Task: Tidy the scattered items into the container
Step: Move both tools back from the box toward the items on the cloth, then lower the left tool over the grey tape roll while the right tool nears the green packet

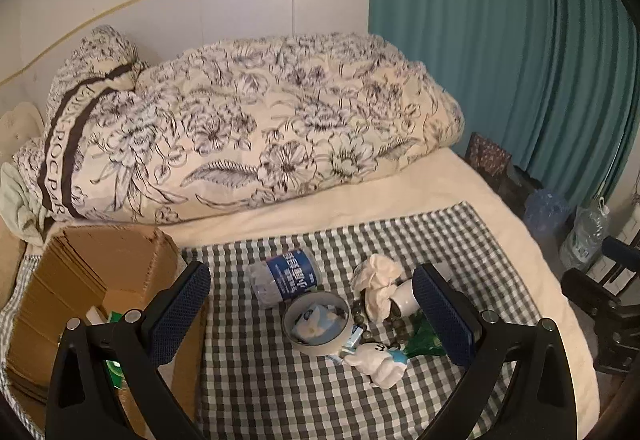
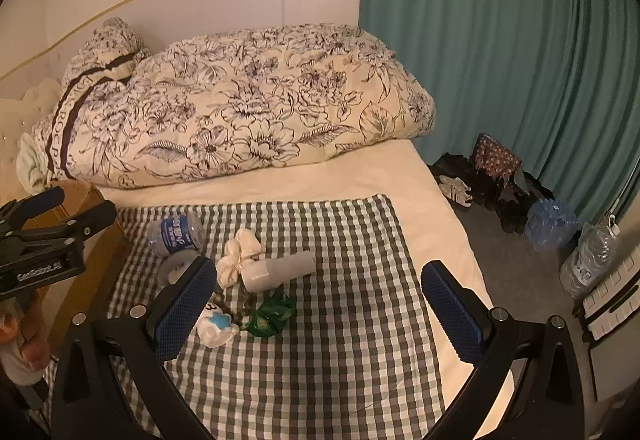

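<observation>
On the checked cloth (image 1: 280,380) lies a cluster: a clear water bottle (image 1: 286,276) on its side, a tape roll (image 1: 318,322), a crumpled white cloth (image 1: 378,286), a white cylinder (image 1: 406,298), dark beads (image 1: 360,310), a green packet (image 1: 424,338) and a small white toy (image 1: 378,360). My left gripper (image 1: 312,314) hangs open above them, right beside the cardboard box (image 1: 80,280). My right gripper (image 2: 320,310) is open and empty, just right of the bottle (image 2: 176,234), cylinder (image 2: 280,270), packet (image 2: 272,314) and toy (image 2: 216,326). The left gripper (image 2: 82,204) shows at that view's left edge.
A rolled floral duvet (image 1: 240,128) fills the back of the bed. The teal curtain (image 2: 500,40) hangs on the right, with shoes (image 2: 456,188) and large water bottles (image 2: 552,226) on the floor below. A hand (image 2: 24,344) holds the left gripper. Something green lies in the box.
</observation>
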The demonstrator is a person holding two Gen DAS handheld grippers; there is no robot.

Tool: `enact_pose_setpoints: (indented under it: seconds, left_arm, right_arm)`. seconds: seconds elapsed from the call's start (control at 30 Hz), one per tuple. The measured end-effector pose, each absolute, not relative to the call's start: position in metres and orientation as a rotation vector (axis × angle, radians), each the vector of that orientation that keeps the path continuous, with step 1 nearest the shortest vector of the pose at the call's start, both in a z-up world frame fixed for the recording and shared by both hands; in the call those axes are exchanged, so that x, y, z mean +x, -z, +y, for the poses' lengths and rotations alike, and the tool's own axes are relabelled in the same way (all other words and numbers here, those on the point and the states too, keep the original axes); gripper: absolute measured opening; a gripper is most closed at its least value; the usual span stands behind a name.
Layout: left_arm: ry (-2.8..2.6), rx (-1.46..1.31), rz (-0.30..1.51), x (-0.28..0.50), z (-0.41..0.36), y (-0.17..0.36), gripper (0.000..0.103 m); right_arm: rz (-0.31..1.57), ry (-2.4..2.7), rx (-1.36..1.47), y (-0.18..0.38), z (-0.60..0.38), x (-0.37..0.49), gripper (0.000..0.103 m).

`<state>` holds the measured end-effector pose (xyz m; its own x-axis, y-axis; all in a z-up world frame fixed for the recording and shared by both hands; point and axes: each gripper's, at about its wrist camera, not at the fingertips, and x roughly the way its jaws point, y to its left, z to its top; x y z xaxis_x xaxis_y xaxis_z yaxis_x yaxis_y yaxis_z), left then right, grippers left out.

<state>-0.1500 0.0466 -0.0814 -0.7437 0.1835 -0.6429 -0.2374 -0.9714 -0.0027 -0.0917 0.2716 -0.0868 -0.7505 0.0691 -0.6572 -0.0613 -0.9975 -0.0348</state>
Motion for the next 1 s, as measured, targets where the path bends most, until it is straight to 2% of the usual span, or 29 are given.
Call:
enact_pose_setpoints:
  seconds: [0.33, 1.0]
  left_arm:
    - [-2.711, -1.078, 0.188, -0.167, 0.058, 0.116, 0.103]
    - [-2.616, -1.331, 0.174, -0.206, 0.058, 0.199, 0.103]
  right_arm:
    - [0.004, -2.899, -1.214, 0.128, 0.266, -0.106, 0.103]
    - [0.017, -2.843, -1.432, 0.198, 0.267, -0.132, 0.103]
